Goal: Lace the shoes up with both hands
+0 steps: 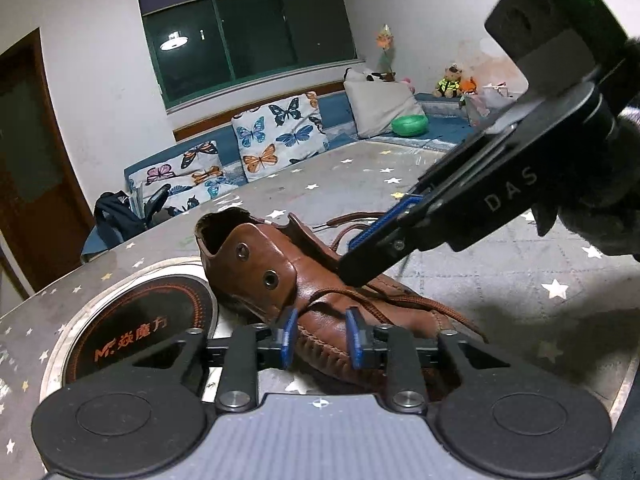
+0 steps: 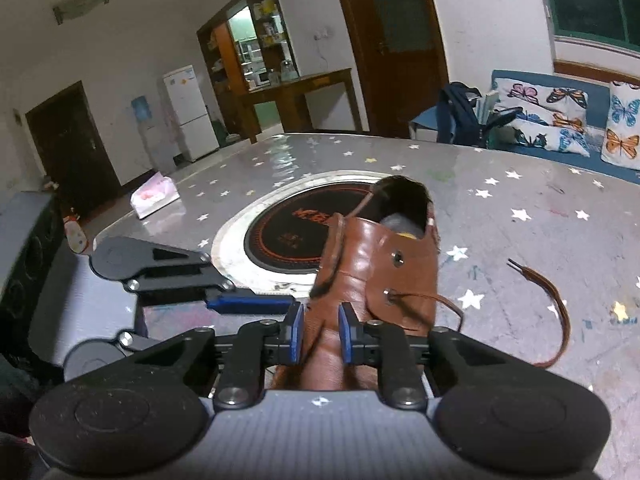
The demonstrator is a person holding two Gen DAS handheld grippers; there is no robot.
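One star-patterned table, butterfly cushions beyond.

The brown shoe has its toe hidden behind the right gripper; the lace beside it blurs

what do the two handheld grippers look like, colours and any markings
Both match: black linkage arms with silver bolts, round black discs on a grey ribbed body, and blue pads on the fingertips. The left gripper and right gripper each carry a small crosshair mark. Seen from the left wrist view, the right gripper's side reads "DAS", with a green light on its black camera block; a dark fuzzy sleeve is behind it.
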